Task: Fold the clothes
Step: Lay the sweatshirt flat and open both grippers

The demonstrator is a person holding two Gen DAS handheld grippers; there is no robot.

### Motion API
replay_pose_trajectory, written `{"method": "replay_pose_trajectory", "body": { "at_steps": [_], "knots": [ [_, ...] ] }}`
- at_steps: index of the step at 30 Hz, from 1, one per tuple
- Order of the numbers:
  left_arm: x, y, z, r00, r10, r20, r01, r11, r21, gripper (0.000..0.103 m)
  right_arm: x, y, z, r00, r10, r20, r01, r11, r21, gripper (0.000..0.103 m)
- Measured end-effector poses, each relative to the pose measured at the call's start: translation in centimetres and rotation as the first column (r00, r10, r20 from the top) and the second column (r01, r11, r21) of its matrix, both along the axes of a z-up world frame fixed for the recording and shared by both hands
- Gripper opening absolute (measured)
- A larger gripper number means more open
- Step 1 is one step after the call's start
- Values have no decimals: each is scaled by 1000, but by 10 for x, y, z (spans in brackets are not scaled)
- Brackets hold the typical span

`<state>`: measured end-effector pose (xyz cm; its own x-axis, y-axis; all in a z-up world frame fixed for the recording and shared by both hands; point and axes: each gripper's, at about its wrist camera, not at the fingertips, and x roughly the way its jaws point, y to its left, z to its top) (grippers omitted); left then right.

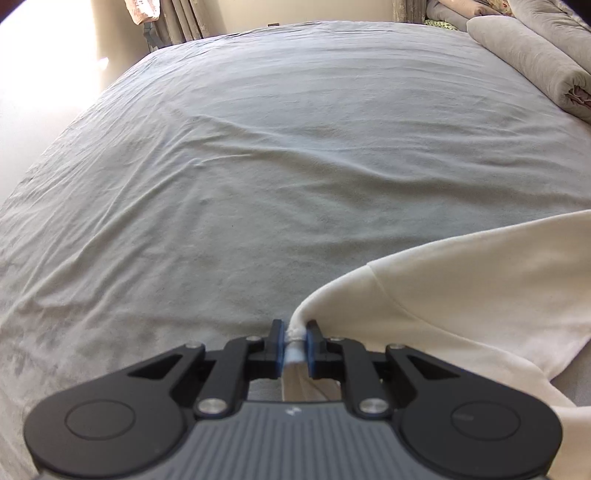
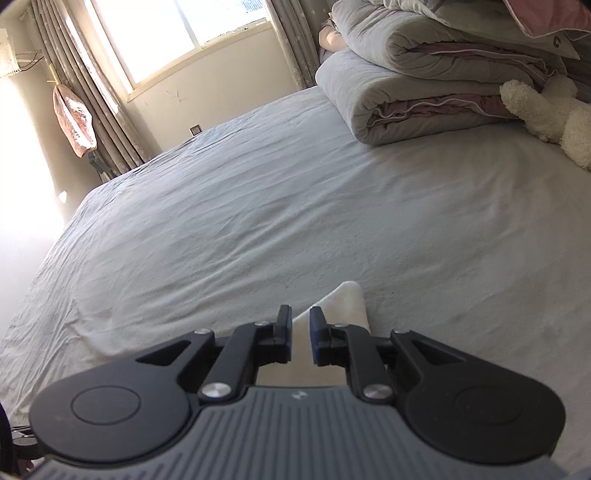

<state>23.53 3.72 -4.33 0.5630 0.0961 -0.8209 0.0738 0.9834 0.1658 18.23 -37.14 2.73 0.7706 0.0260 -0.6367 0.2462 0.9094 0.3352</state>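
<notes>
A cream garment (image 1: 461, 288) lies on the grey bed sheet (image 1: 258, 166) at the lower right of the left wrist view. One bunched edge of it rises into my left gripper (image 1: 294, 330), which is shut on that fabric. In the right wrist view a fold of the same cream garment (image 2: 347, 299) lies on the sheet (image 2: 258, 221) just ahead of and under my right gripper (image 2: 300, 317). Its blue pads stand a little apart, open, and nothing is pinched between them.
Folded grey quilts (image 2: 406, 85) are stacked at the far right of the bed, also seen as a grey roll (image 1: 532, 62). A white plush toy (image 2: 554, 110) leans on them. Curtains and a window (image 2: 177, 29) lie beyond the bed's far edge.
</notes>
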Motion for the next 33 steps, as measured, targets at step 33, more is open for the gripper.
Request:
{"method": "replay_pose_trajectory", "body": {
  "at_steps": [33],
  "knots": [
    [-19,-16,-7,992,-9,127,0,997,73,20,-24,-45,-60,993,-102,-63,101,995,-25,14]
  ]
}}
